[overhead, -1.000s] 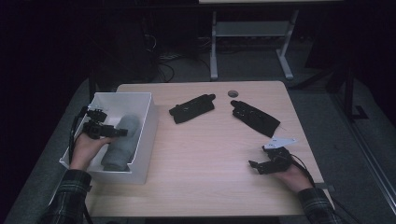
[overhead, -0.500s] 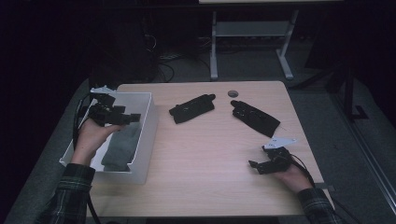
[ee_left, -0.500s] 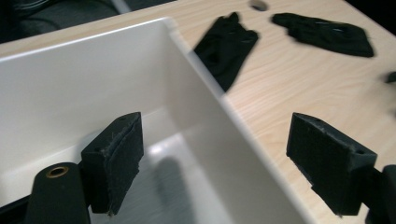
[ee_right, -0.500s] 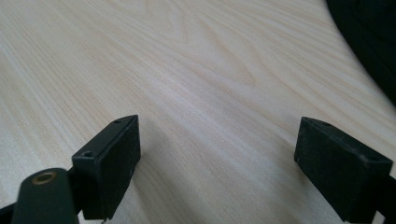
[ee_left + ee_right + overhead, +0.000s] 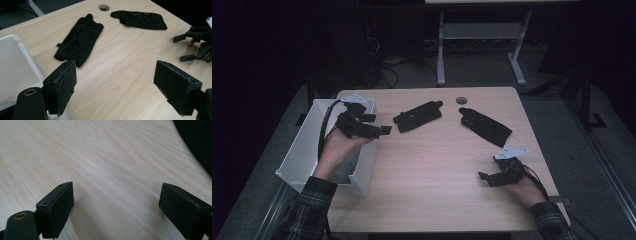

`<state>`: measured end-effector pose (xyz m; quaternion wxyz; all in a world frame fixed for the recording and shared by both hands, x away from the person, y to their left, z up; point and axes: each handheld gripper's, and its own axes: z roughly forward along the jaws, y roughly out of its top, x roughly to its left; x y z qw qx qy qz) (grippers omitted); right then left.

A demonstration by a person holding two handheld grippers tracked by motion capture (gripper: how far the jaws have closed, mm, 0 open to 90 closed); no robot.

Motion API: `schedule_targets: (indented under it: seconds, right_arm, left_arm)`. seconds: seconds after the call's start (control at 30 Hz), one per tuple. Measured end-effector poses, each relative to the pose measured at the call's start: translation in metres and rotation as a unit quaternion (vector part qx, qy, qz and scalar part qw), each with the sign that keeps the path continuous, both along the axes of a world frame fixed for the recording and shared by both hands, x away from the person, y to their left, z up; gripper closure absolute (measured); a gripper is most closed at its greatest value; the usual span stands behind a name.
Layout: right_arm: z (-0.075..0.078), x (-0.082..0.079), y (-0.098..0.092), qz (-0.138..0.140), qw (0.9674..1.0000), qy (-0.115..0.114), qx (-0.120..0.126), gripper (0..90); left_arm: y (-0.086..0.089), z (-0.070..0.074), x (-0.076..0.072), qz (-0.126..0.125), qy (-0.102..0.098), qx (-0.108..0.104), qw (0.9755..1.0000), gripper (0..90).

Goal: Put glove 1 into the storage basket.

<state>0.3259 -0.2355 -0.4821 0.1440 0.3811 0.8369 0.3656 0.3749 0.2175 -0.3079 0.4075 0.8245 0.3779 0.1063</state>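
Two black gloves lie flat on the wooden table: one (image 5: 418, 116) near the middle, also in the left gripper view (image 5: 80, 41), and one (image 5: 485, 126) further right (image 5: 140, 18). My left gripper (image 5: 379, 125) hovers above the right wall of a white bin (image 5: 307, 150), pointing at the nearer glove. Its jaws (image 5: 125, 90) have just been opening and stand open with nothing between them. My right gripper (image 5: 487, 179) rests low at the table's front right, open and empty (image 5: 117, 210), and it also appears in the left gripper view (image 5: 197, 45).
A round cable hole (image 5: 461, 100) sits at the table's back edge. The bin's white wall (image 5: 12, 70) is close below my left gripper. Bare wood lies between the gloves and the front edge. A metal stand (image 5: 482, 35) is on the floor behind.
My left gripper has risen out of the bin and moved right and back, to above its right wall. The right gripper has not moved.
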Motion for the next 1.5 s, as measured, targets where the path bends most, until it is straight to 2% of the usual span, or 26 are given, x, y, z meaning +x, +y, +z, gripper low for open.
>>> schedule_targets:
  seconds: [0.27, 0.4, 0.57, 0.6, 0.77, 0.83, 0.93, 1.03, 1.17, 1.3, 1.33, 1.4, 1.43, 1.47, 1.5]
  right_arm:
    - [0.000, 0.001, 0.000, 0.003, 1.0000, -0.002, 0.000, 12.8]
    - [0.000, 0.001, -0.001, 0.003, 1.0000, -0.002, -0.001, 13.4]
    - [0.000, 0.001, -0.001, 0.003, 1.0000, -0.002, -0.001, 13.3]
    - [0.000, 0.001, -0.001, 0.003, 1.0000, -0.003, -0.001, 13.3]
    - [0.000, 0.001, -0.001, 0.000, 1.0000, -0.001, -0.001, 12.7]
    - [0.000, 0.000, -0.001, -0.002, 1.0000, 0.001, 0.000, 12.7]
    - [0.000, 0.000, -0.002, 0.000, 1.0000, 0.000, -0.001, 12.7]
    - [0.000, 0.001, -0.002, 0.000, 1.0000, 0.001, -0.002, 13.3]
    - [0.002, 0.001, -0.002, 0.002, 1.0000, 0.006, -0.004, 14.2]
    - [0.004, 0.003, -0.002, 0.005, 0.9998, 0.006, -0.019, 15.2]
    - [0.006, 0.003, -0.001, 0.004, 0.9997, 0.015, -0.021, 18.2]
    - [0.007, 0.004, -0.001, 0.006, 0.9996, 0.018, -0.021, 19.2]
    - [0.009, 0.003, -0.003, 0.008, 0.9997, 0.021, -0.013, 24.6]
    - [0.009, 0.003, -0.003, 0.008, 0.9997, 0.021, -0.013, 24.6]
    - [0.010, 0.003, -0.004, 0.011, 0.9997, 0.021, -0.007, 27.8]
  left_arm:
    - [-0.036, -0.012, -0.009, -0.025, 0.003, 0.004, 0.9997, 18.1]
    - [-0.055, -0.023, -0.016, -0.039, -0.001, 0.006, 0.9992, 18.0]
    - [-0.067, -0.041, -0.021, -0.048, -0.003, 0.010, 0.9988, 18.0]
    - [-0.067, -0.041, -0.021, -0.048, -0.003, 0.010, 0.9988, 18.0]
    - [-0.074, -0.066, -0.027, -0.056, -0.003, 0.018, 0.9983, 18.0]
    - [-0.077, -0.079, -0.030, -0.054, -0.007, 0.029, 0.9981, 18.1]
    - [-0.081, -0.098, -0.032, -0.060, 0.003, 0.042, 0.9973, 18.0]
    - [-0.084, -0.119, -0.036, -0.066, 0.009, 0.073, 0.9951, 17.4]
    - [-0.081, -0.138, -0.037, -0.073, 0.012, 0.085, 0.9936, 16.4]
    - [-0.077, -0.156, -0.040, -0.069, 0.018, 0.097, 0.9927, 15.2]
    - [-0.076, -0.161, -0.042, -0.073, 0.004, 0.105, 0.9917, 13.0]
    - [-0.075, -0.161, -0.042, -0.077, 0.002, 0.100, 0.9920, 13.1]
    - [-0.073, -0.162, -0.042, -0.078, 0.001, 0.093, 0.9926, 13.1]
    - [-0.073, -0.162, -0.042, -0.078, 0.001, 0.093, 0.9926, 12.9]
    - [-0.071, -0.164, -0.043, -0.078, -0.011, 0.092, 0.9926, 12.9]
